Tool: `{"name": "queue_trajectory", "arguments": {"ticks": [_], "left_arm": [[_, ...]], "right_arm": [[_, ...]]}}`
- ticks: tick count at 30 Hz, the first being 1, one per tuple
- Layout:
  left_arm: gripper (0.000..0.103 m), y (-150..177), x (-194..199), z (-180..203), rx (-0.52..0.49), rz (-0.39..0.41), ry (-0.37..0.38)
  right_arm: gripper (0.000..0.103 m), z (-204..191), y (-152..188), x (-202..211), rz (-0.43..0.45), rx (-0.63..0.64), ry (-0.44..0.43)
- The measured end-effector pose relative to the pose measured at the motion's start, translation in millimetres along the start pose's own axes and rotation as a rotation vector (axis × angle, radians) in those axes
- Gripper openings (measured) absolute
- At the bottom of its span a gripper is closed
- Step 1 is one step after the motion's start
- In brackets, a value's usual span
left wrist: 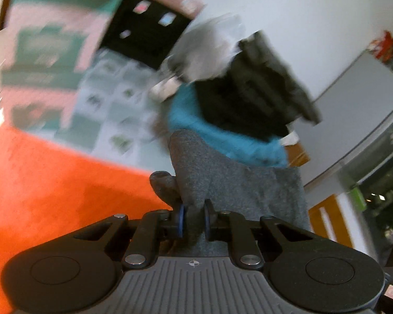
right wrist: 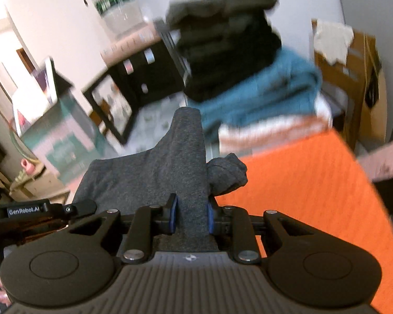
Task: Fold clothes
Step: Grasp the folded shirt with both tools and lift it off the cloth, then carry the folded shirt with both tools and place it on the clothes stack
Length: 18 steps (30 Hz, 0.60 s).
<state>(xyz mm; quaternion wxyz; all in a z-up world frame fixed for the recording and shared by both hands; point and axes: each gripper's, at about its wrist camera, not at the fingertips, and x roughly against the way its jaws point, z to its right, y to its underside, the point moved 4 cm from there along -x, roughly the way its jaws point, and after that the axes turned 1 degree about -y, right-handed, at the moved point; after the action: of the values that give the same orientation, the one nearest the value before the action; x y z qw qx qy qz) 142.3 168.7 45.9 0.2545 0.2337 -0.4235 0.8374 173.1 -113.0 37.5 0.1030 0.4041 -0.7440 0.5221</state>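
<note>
Underneath everything, a wide orange surface (right wrist: 314,196), filling the lower left in the left wrist view and the right side in the right wrist view; behind it, blurred, a pile of folded clothes (right wrist: 249,78), dark pieces on top of a teal one and a striped one at the bottom. In front, lifted above the orange surface, a grey knitted garment (right wrist: 149,172), stretched between the two tools. Clamped on a fold of it, left gripper (left wrist: 194,218), blue pads pressed into the cloth from both sides; likewise clenched on another fold, right gripper (right wrist: 190,216).
</note>
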Motion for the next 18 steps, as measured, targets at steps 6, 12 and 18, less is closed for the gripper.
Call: {"name": "queue_trajectory", "arguments": {"ticks": [6,12,18], "left_arm": [[0.017,-83,-1,87,-0.133,0.072,0.049],[0.017,-184,-28,155,-0.129,0.092,0.120],[0.017,-266,-74,186,-0.096,0.068,0.146]], "right_arm": [[0.025,3,-113,34,0.075,0.024,-0.019],[0.025,11,-242,47,0.131,0.004,-0.038],[0.025,39,-326,-3,0.114,-0.066,-0.069]]}}
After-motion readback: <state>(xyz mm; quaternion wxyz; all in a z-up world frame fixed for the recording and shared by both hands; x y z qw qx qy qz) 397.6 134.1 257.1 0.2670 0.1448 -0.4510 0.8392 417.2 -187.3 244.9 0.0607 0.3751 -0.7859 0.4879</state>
